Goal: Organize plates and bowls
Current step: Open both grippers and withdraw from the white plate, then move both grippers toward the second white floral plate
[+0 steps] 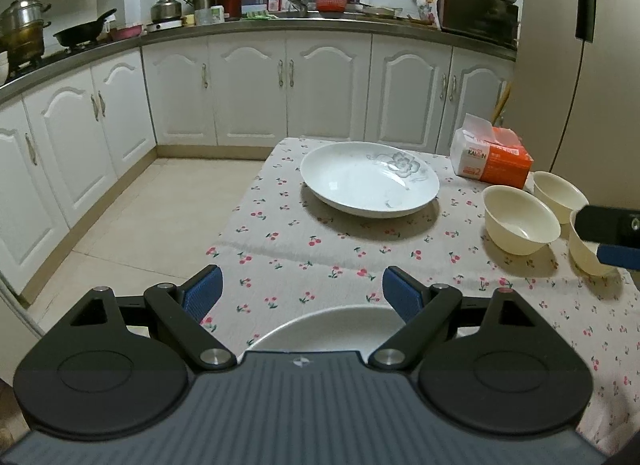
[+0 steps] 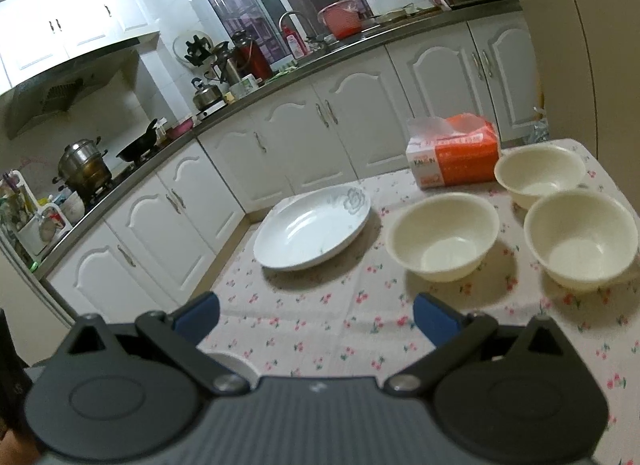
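room: kitchen, white cabinets (image 1: 248,93) along the wall, steel worktop with sink, kettle, pots
bench: cherry-print cloth (image 1: 320,257) covers it, carries all the dishes
left gripper (image 1: 302,293): fingers (image 1: 204,291) spread wide, nothing between them, hovering over near edge of bench
near plate (image 1: 332,325): white rim directly under left gripper, mostly hidden by its body
right gripper (image 2: 316,315): fingers (image 2: 434,317) apart, empty, above the cloth, aimed toward the bowls
flower plate (image 1: 368,181): large, white, grey flower print, mid-bench, lying flat, apart from both grippers
bowls: three cream ones, upright, empty, right of flower plate; near-left bowl (image 2: 442,235), near-right bowl (image 2: 580,239), far bowl (image 2: 540,175); close together, contact unclear
tissue pack (image 2: 456,159): orange and white, far side of bench, just beside far bowl
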A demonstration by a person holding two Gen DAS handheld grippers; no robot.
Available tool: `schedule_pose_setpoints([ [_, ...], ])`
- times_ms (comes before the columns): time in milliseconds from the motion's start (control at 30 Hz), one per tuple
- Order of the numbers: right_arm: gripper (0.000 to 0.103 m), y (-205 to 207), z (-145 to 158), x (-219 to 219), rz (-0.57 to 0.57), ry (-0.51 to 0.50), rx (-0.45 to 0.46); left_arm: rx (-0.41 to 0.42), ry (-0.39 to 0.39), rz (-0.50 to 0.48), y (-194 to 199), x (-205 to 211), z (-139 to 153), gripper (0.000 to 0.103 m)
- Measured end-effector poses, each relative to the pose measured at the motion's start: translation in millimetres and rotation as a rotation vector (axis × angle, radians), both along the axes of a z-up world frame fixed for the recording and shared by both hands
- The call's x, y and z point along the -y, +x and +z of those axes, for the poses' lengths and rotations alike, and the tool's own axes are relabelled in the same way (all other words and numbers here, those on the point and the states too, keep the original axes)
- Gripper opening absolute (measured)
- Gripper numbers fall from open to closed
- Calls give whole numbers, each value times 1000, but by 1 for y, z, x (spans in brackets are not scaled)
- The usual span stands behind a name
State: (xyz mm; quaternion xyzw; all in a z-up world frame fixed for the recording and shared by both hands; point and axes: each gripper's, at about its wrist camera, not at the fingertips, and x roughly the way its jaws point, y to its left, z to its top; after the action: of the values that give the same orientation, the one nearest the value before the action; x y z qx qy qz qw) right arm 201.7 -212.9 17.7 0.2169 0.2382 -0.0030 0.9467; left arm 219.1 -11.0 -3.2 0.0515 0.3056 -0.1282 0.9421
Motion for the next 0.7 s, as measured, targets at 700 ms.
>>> schedule_pose_setpoints([
  [700,102,80,9,10,55,-21,-3,3,76,26,50,16,-1,103],
])
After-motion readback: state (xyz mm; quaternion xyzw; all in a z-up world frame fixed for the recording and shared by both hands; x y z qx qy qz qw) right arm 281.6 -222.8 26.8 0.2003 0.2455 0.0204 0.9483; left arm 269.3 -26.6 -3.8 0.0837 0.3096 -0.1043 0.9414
